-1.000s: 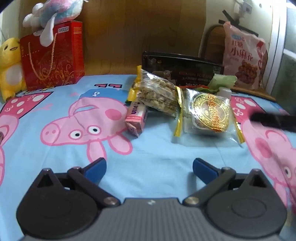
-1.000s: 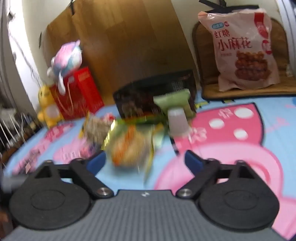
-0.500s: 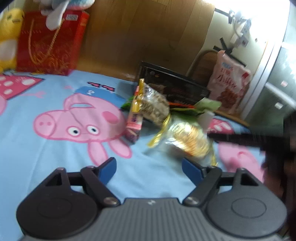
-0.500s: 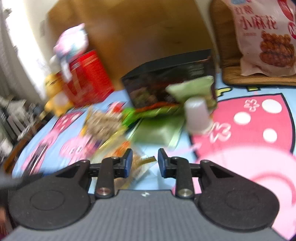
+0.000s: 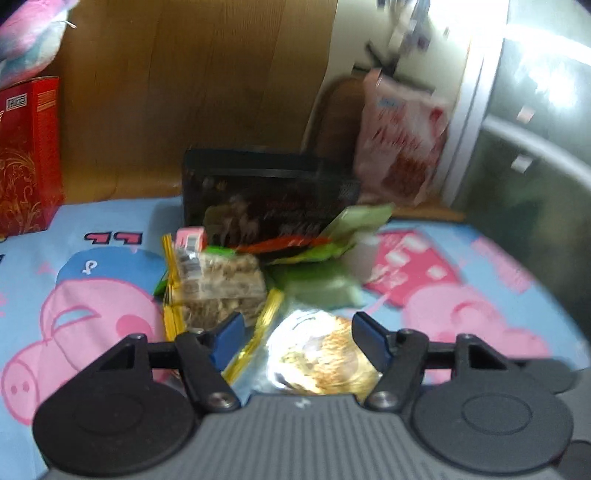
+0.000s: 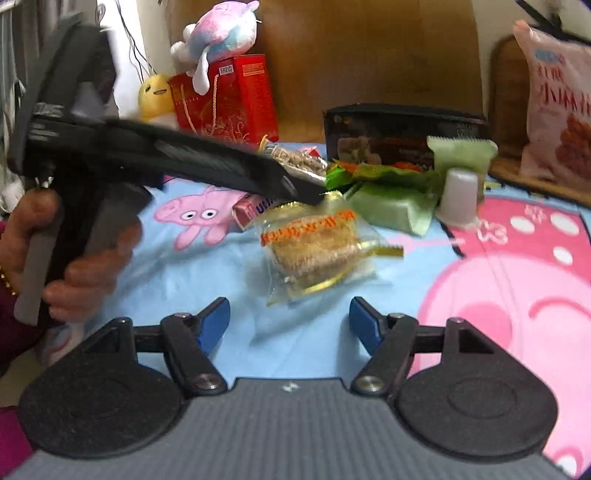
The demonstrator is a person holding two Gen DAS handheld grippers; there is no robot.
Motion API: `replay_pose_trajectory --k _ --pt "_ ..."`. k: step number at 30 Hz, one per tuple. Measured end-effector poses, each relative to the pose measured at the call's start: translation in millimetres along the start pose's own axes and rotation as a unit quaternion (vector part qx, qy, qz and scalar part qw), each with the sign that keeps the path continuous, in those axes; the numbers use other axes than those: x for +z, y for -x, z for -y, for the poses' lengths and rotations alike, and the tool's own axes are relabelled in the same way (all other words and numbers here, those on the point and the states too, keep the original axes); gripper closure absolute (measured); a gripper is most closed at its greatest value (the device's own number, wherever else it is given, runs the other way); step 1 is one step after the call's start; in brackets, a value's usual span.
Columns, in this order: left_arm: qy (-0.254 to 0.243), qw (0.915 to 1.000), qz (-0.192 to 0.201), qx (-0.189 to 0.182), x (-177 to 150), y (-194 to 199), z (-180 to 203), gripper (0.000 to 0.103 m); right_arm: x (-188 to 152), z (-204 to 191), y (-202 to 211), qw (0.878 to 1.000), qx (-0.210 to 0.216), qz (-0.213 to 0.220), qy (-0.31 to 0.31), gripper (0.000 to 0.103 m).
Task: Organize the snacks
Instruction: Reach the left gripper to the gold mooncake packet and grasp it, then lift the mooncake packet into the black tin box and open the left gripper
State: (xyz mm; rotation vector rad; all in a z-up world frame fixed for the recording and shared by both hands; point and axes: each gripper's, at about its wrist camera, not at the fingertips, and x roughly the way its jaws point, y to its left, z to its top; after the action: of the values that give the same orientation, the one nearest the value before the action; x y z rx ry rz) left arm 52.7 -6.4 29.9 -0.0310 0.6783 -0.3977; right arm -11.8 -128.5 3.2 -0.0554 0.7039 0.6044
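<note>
Left gripper (image 5: pixel 297 338) now closing around the round pastry packet (image 5: pixel 321 358), pads not yet pressing, right gripper (image 6: pixel 289 320) opening, empty, drawn back from that packet on the cartoon sheet (image 6: pixel 517 295).

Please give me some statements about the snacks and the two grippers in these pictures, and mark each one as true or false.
1. The round pastry lies between the left gripper fingers. True; the jaws are closing.
2. The right gripper holds a snack. False; nothing is between its opening jaws.
3. A white cup stands upside down on the sheet. True.
4. The plush toy lies on the black box. False; it sits on the red gift bag.
5. The green packets are in front of the black box. True.
</note>
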Motion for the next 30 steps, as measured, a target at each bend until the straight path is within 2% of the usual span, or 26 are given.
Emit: replay_pose_trajectory --k 2,3,5,7,10,13,15,16,20,21,22,23,25,27,30 --pt "0.011 0.9996 -0.025 0.003 -4.8 -8.0 -4.1 0.037 3.4 -1.3 -7.5 1.000 -0.021 0.005 0.015 0.030" --pt "0.031 0.9993 -0.022 -0.005 -7.8 -6.3 -7.4 0.037 3.9 -0.2 -9.6 0.999 -0.034 0.009 0.020 0.030" --pt "0.053 0.9975 -0.032 -0.034 -10.5 1.1 -8.7 0.044 1.0 6.7 -8.4 0.997 -0.062 0.019 0.030 0.031" --pt "0.064 0.9952 -0.037 -0.064 -17.2 10.9 -3.9 0.044 0.1 18.1 -4.5 0.996 -0.081 0.026 0.031 0.031" --pt "0.073 0.9927 -0.041 -0.087 -29.2 24.0 3.6 0.038 -14.0 31.4 11.9 0.996 -0.078 0.037 0.011 0.030" --pt "0.077 0.9932 -0.034 -0.080 -27.6 30.3 4.6 0.027 -21.8 35.5 21.9 0.997 -0.066 0.040 0.008 0.030" --pt "0.081 0.9937 -0.032 -0.070 -15.2 29.1 4.6 0.027 -26.3 31.8 26.1 0.997 -0.058 0.041 0.018 0.030" --pt "0.084 0.9937 -0.033 -0.067 -11.7 27.3 4.1 0.027 -23.5 32.3 22.4 0.997 -0.056 0.039 0.027 0.030" --pt "0.096 0.9906 -0.072 -0.065 -7.7 8.6 2.4 0.051 -21.1 30.1 14.6 0.996 -0.054 0.029 0.062 0.031" --pt "0.099 0.9893 -0.085 -0.067 -10.2 3.3 1.9 0.052 -19.4 30.9 10.9 0.996 -0.050 0.025 0.069 0.033" --pt "0.105 0.9877 -0.090 -0.073 -13.8 0.3 0.6 0.051 -17.3 33.3 5.7 0.996 -0.045 0.018 0.073 0.041" --pt "0.110 0.9871 -0.085 -0.079 -16.1 0.7 -0.4 0.054 -17.1 34.1 2.3 0.997 -0.040 0.012 0.071 0.050" --pt "0.113 0.9864 -0.081 -0.087 -15.7 2.4 0.2 0.060 -12.5 35.8 1.1 0.998 -0.024 0.019 0.062 0.059" --pt "0.113 0.9873 -0.072 -0.085 -8.5 9.6 1.8 0.060 -7.6 33.3 5.6 0.997 -0.019 0.033 0.066 0.060" --pt "0.098 0.9900 -0.037 -0.095 16.4 25.1 3.0 0.060 8.7 33.8 19.6 0.993 -0.028 0.079 0.083 0.061"
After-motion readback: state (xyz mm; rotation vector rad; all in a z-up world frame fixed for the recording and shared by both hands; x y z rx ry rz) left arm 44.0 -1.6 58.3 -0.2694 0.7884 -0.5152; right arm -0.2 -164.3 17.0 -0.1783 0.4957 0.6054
